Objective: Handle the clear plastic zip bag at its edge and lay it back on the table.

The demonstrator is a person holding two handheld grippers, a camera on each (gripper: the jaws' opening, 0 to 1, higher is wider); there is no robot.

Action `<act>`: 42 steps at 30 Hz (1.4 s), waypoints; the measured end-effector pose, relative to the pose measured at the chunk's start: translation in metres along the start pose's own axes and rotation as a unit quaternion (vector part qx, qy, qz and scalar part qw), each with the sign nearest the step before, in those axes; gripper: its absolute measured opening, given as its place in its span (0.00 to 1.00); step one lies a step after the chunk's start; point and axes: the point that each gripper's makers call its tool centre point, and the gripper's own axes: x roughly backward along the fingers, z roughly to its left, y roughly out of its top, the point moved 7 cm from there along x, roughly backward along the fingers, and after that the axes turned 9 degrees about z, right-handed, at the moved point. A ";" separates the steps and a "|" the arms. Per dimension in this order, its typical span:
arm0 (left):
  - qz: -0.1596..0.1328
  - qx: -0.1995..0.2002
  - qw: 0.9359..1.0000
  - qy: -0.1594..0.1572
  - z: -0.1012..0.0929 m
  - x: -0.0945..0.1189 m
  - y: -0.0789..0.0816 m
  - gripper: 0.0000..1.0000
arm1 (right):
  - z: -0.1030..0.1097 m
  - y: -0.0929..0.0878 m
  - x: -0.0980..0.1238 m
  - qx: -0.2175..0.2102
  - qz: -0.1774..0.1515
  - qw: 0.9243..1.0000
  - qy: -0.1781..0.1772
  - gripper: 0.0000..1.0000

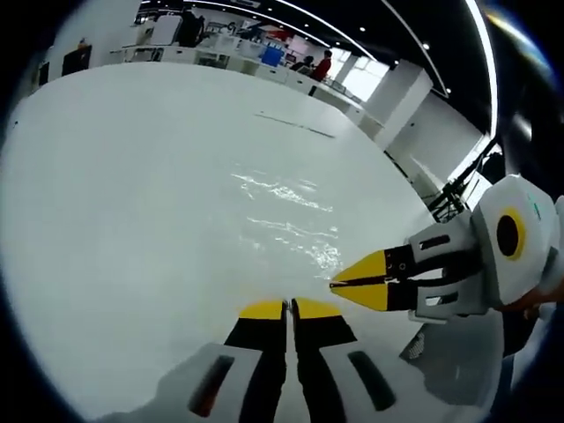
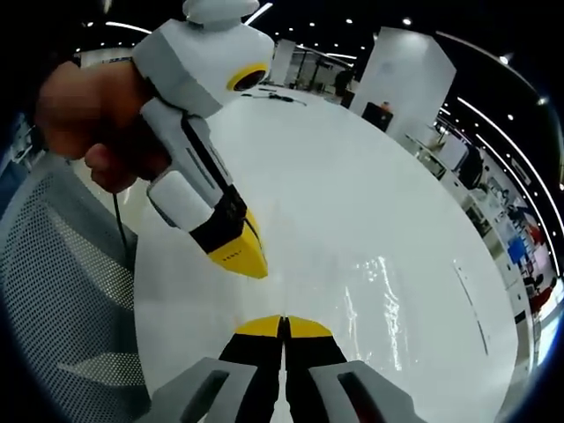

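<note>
Zip bag [image 1: 286, 216] is seen lying flat on the white table [image 1: 132, 220], with both grippers closed near its edge.

Clear plastic is noted, almost invisible against the tabletop and made out mainly by wrinkled glare streaks; in the right gripper view the bag [image 2: 401, 300] is marked by bright creases and a thin dark line along its far side. The left gripper [image 1: 289, 308] is shown with yellow-tipped jaws pressed together, just short of the bag's near edge. The right gripper [image 1: 339, 284] is seen entering from the right with its tips together at that same edge; whether plastic is pinched between them cannot be told. A mesh chair [image 2: 62, 291] is visible beside the table.
</note>
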 end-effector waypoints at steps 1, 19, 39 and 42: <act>0.000 0.000 1.000 0.000 0.000 0.000 0.000 0.00 | 0.000 0.000 0.000 0.000 0.000 1.000 0.000 0.00; 0.025 0.028 0.999 0.012 -0.011 -0.008 -0.014 0.00 | -0.016 -0.007 0.001 -0.012 0.010 1.000 -0.024 0.00; 0.070 -0.018 0.997 0.021 -0.026 -0.024 -0.029 0.00 | -0.038 -0.007 0.013 -0.039 0.002 0.998 -0.056 0.00; 0.074 -0.018 0.997 0.021 -0.025 -0.026 -0.032 0.00 | -0.040 -0.003 0.015 -0.044 -0.005 0.998 -0.055 0.00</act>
